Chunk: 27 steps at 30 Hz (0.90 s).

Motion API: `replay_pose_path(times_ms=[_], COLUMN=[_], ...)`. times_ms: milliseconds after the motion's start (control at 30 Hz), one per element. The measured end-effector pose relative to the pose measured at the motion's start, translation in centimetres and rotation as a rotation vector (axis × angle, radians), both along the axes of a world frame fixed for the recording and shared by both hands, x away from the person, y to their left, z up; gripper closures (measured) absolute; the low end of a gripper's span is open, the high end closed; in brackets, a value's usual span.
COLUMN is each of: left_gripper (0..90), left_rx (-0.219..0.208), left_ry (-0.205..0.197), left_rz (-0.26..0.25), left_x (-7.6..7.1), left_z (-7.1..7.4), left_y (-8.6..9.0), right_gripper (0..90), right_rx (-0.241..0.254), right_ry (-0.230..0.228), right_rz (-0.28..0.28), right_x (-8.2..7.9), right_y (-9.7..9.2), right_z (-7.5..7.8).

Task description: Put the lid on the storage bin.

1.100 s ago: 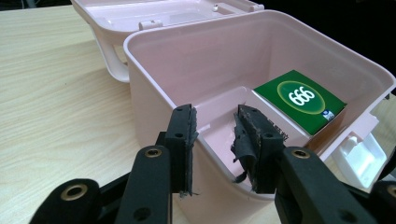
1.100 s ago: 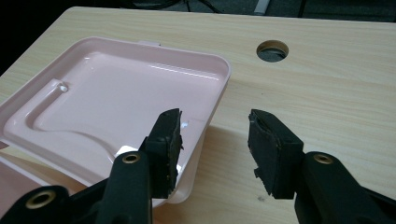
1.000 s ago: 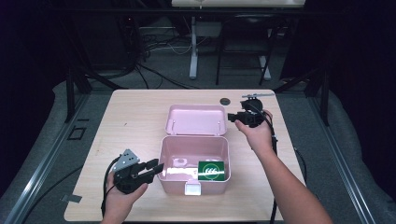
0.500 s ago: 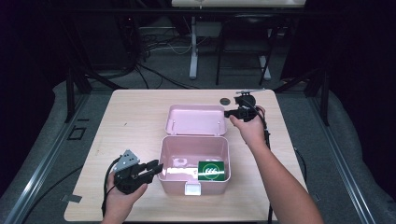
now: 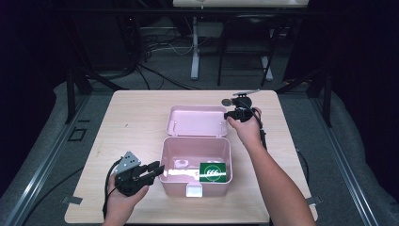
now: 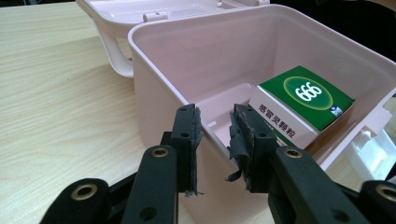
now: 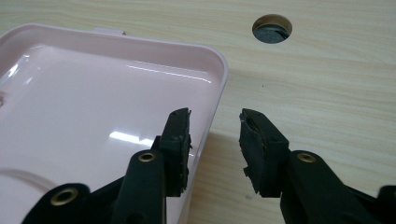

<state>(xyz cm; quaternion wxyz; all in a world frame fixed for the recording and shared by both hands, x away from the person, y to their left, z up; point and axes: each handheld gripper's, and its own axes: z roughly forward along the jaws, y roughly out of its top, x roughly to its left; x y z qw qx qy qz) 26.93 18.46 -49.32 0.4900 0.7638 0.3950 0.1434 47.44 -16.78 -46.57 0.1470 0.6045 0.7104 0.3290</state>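
An open pink box (image 5: 195,141) stands at the table's middle, its lid (image 5: 197,120) lying flat behind it. Inside lies a green and white packet (image 5: 214,172) marked 666. My left gripper (image 5: 157,169) is at the box's left wall. In the left gripper view its jaws (image 6: 215,116) have just been closing and now clamp that wall (image 6: 159,93), one pad outside and one inside, with the packet (image 6: 306,95) beyond. My right gripper (image 5: 229,115) is at the lid's right edge. Its jaws (image 7: 215,119) have just been closing and straddle the lid's rim (image 7: 219,79) without pressing it.
A round hole (image 5: 227,101) in the wooden table (image 5: 131,122) lies just behind the right gripper, also visible as a hole (image 7: 272,28) past the lid's corner. A white latch (image 5: 194,189) sticks out of the box's front. Dark floor and cables surround the table.
The right hand has moved left and down to the lid's right edge, and its jaws have narrowed. The left gripper has stayed at the box's wall.
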Motion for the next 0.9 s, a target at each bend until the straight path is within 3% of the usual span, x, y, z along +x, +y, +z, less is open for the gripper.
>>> replay_pose_path(times_ms=[567,900], left_gripper=[70.9,70.9], left_rx=[0.001,-0.003], left_ry=[0.003,0.001], left_rz=[0.001,-0.001], left_x=[0.0,0.0], left_z=[0.0,0.0], left_y=[0.0,0.0], right_gripper=[79.7,81.0], right_rx=[0.029,0.037], right_ry=[0.065,0.074], right_rz=[-0.026,-0.037], right_x=[0.9,0.9], right_y=[0.7,0.8], right_z=[-1.1,-1.0])
